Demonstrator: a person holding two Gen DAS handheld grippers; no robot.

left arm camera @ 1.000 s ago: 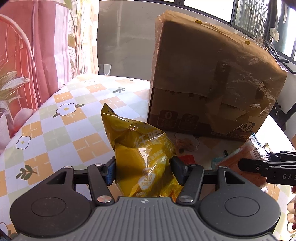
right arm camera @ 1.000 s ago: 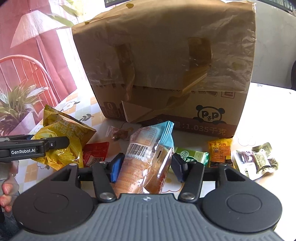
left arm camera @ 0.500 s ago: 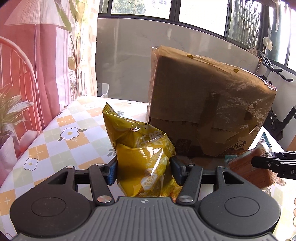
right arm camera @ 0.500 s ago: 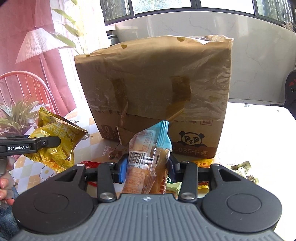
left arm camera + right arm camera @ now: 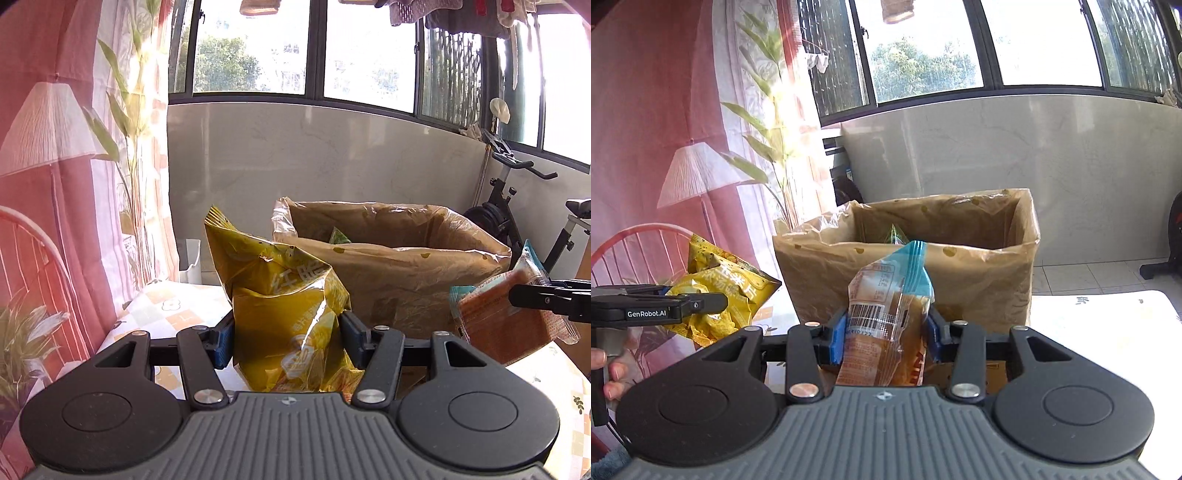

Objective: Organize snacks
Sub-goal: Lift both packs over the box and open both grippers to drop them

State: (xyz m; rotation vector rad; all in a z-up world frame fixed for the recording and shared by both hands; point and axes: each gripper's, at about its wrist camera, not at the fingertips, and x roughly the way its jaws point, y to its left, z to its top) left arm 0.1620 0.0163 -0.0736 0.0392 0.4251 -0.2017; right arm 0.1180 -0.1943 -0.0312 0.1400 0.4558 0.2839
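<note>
My left gripper [image 5: 286,339] is shut on a yellow chip bag [image 5: 284,306], held upright in the air in front of the open cardboard box [image 5: 391,273]. My right gripper [image 5: 886,339] is shut on an orange bread packet with a blue end [image 5: 886,314], also lifted and facing the box [image 5: 923,273]. In the left wrist view the bread packet [image 5: 506,317] hangs at the right. The chip bag [image 5: 720,291] shows at the left of the right wrist view. The box is lined with a brown bag, and a green packet tip [image 5: 895,234] pokes up inside.
The table has a flowered checked cloth [image 5: 173,310]. A pink curtain [image 5: 55,184] and a red chair [image 5: 639,251] stand to the left. An exercise bike [image 5: 517,206] is behind the box on the right. A person's fingers [image 5: 609,373] hold the left gripper's handle.
Both grippers rose with their snacks from table level to about the box's rim, so the open top of the box now shows. The right gripper's jaws tightened on the bread packet.
</note>
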